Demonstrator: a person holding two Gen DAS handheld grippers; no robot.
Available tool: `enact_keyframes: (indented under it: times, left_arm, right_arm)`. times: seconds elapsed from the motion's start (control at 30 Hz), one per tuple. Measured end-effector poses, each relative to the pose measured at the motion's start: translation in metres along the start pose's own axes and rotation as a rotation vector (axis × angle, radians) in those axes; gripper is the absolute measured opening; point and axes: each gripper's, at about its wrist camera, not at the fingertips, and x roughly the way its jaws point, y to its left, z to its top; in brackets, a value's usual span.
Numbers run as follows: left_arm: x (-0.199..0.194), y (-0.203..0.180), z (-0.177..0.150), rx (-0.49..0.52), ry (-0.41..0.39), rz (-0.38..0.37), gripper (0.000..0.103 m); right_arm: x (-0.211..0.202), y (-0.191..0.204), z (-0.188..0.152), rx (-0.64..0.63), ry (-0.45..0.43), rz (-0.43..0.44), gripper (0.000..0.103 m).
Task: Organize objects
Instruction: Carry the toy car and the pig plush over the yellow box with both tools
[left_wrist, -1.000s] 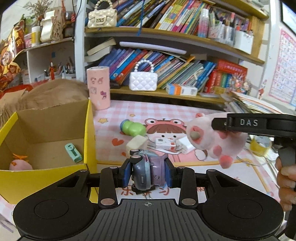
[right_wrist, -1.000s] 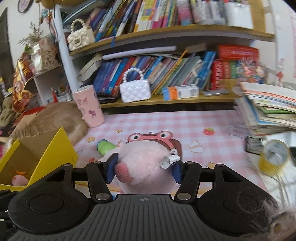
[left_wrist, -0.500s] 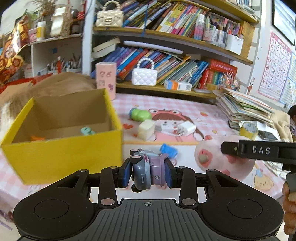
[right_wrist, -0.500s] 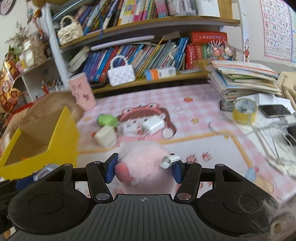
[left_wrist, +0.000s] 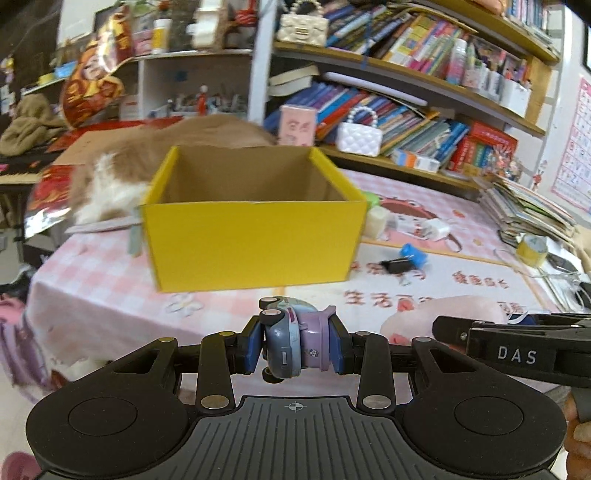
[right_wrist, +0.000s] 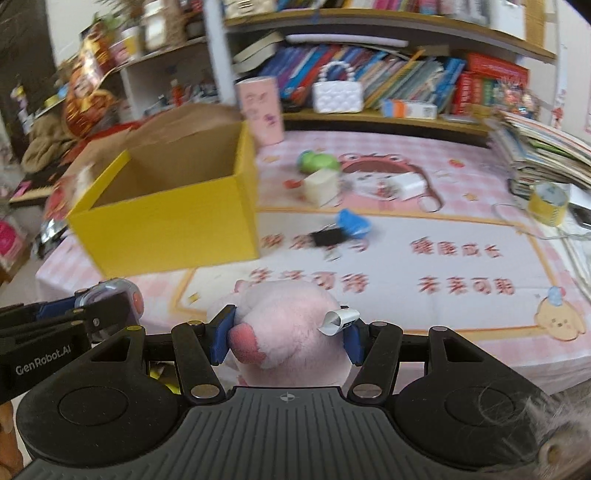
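Toys sit clamped in both grippers off the near edge of the desk (right_wrist: 424, 310). At left, the left gripper (left_wrist: 295, 345) has its fingers closed on a small blue-and-purple toy car (left_wrist: 291, 343). Ahead stands the open yellow box (left_wrist: 255, 236), bare checked cloth lying between it and the desk's front edge. At right, the right gripper (right_wrist: 286, 332) squeezes a pink plush toy (right_wrist: 284, 325); a blue clip (right_wrist: 352, 221) lies just right of the box.

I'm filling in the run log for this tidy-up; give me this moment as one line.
left gripper: jaws shut on toy car | right gripper: jaws shut on pink plush | yellow box: ahead, open
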Motion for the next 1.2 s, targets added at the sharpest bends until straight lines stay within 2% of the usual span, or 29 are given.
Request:
enact_keyframes:
  times: [0.27, 0.57, 1.2]
  left_arm:
    - [-0.026, 0.034, -0.008, -0.017, -0.031, 0.068, 0.035]
    - [-0.039, 0.059, -0.007, -0.038, -0.073, 0.104, 0.035]
    - [-0.036, 0.061, 0.016, -0.015, -0.133, 0.066, 0.035]
  right_arm:
    - [0.000, 0.047, -0.007, -0.043, -0.006, 0.074, 0.055]
    - [0.000, 0.075, -0.004, -0.067, -0.035, 0.100, 0.055]
    - [-0.005, 0.084, 0.014, -0.072, -0.093, 0.063, 0.056]
